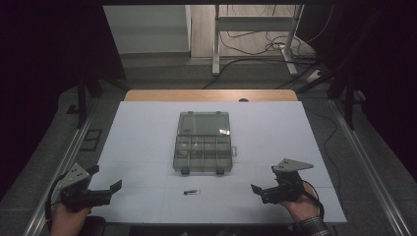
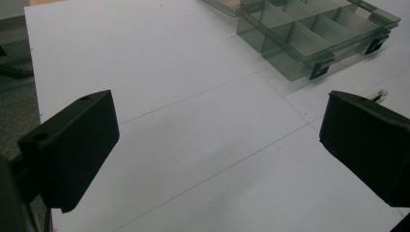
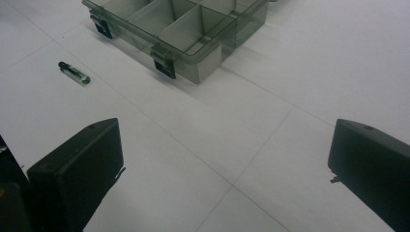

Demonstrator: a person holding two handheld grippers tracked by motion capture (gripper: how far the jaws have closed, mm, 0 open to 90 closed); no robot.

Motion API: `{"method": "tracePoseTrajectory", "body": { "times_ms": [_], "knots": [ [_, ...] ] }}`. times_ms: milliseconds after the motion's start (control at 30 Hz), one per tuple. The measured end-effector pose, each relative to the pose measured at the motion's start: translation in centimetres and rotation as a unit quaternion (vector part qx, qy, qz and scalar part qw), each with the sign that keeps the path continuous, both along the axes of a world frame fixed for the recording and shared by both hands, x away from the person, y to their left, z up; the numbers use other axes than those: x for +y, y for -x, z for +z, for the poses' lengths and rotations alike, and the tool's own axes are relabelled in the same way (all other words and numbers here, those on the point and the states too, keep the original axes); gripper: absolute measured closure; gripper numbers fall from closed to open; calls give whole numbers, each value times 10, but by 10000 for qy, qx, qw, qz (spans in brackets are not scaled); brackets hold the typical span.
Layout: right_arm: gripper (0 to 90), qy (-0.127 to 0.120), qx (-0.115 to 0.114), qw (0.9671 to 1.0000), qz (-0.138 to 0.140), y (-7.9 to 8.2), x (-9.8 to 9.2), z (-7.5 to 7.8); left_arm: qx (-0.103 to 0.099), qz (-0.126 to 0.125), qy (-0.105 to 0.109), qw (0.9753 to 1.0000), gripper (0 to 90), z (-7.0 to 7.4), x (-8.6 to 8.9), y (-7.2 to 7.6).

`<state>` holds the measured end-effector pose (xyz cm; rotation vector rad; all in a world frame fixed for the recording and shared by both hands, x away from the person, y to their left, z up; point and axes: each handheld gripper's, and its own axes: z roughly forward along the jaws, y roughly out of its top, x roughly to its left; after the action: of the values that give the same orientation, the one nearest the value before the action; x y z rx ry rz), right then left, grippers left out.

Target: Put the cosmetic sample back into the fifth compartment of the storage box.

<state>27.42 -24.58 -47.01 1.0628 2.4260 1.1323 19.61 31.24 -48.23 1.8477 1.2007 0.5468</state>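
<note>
L gripper [image 1: 105, 183] at near-left corner of board [image 1: 147, 128], jaws wide apart, nothing betw. them; held low over bare surface. R gripper [image 1: 264, 183] at near-right, jaws also spread, empty. Both grippers point inward toward centre.

Box [image 1: 202, 142]: clear compartment type, lid open & folded back, sits mid-board; two dark latches on near edge. Compartment contents too dim to tell.

Vial [image 1: 192, 192]: small, clear w/ dark cap, lies flat on board just in front of box, betw. the two grippers, apart from both. In R gripper view vial [image 3: 74, 73] lies left of box's near corner [image 3: 193, 43].
</note>
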Motion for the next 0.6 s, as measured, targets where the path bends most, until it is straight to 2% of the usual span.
{"method": "tracePoseTrajectory", "body": {
  "times_ms": [200,400,600],
  "knots": [
    [0,-71,25,9997,211,-3,12,-1,-1,-5,-13,10000,11,0,0,0],
    [0,-14,29,9993,376,-5,23,0,2,-19,-47,10000,12,0,-1,0],
    [0,27,31,9992,396,-8,29,0,2,-36,-77,10000,12,0,-2,0]
  ]
}}
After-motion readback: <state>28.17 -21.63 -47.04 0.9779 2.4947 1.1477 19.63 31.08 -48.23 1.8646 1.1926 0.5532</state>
